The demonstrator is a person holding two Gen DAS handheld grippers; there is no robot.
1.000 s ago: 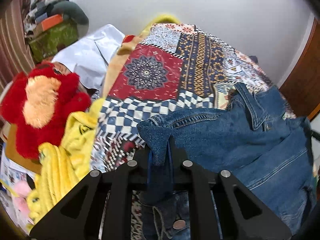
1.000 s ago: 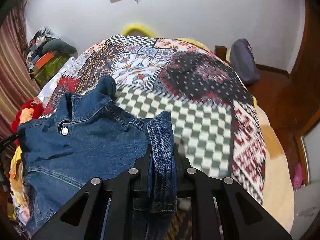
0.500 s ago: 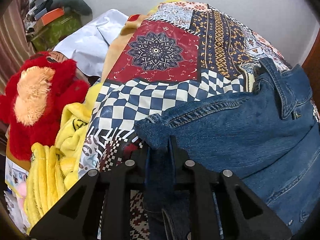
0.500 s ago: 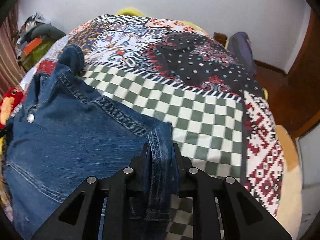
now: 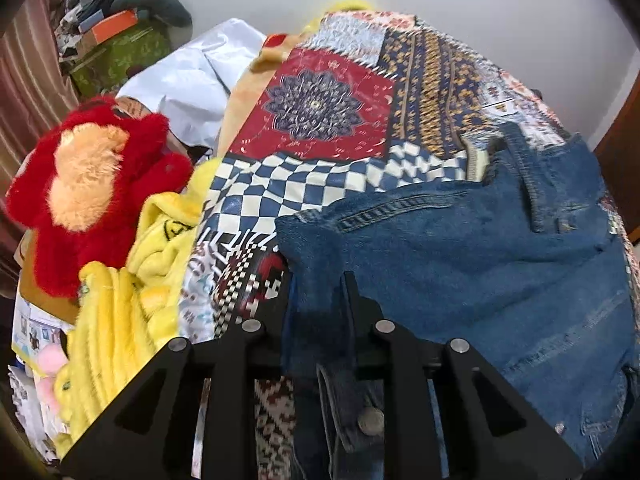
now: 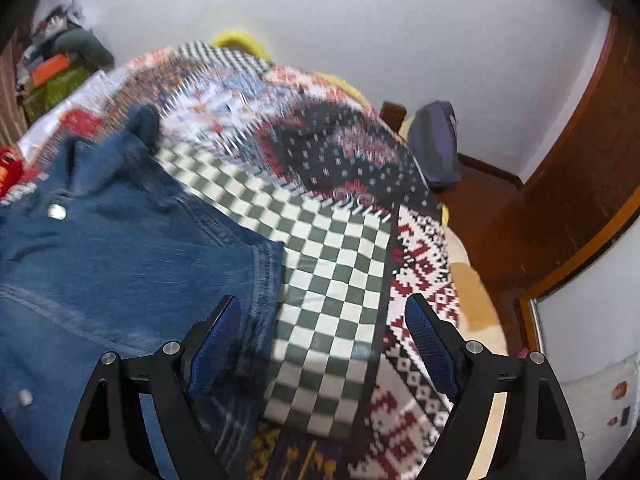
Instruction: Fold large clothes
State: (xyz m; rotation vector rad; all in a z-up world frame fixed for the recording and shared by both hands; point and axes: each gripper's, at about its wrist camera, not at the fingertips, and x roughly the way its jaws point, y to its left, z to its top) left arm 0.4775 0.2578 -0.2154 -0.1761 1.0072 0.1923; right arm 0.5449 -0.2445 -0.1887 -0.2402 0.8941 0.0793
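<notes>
A blue denim jacket [image 5: 460, 260] lies spread on the patchwork bed cover [image 5: 320, 112]. My left gripper [image 5: 318, 280] has a fold of the jacket's corner between its jaws. The jaws are opening, and the cloth still fills the narrow gap. In the right wrist view the jacket [image 6: 120, 272] covers the left side of the bed cover [image 6: 332, 256]. My right gripper [image 6: 322, 304] stands wide with its jaws opening. The jacket's seamed edge lies loose by its left pad [image 6: 216, 344], and checkered cover shows between the fingers.
A red plush toy [image 5: 92, 188], a yellow blanket [image 5: 132, 300] and a white cloth [image 5: 192, 80] crowd the bed's left side. Behind them is a green box with clutter [image 5: 120, 52]. A purple bag [image 6: 436, 144] and a wooden door [image 6: 560, 200] are to the right.
The right gripper has sprung wide and let go of the jacket's edge, which now rests on the bed. The left jaws have parted a little, with denim still between them.
</notes>
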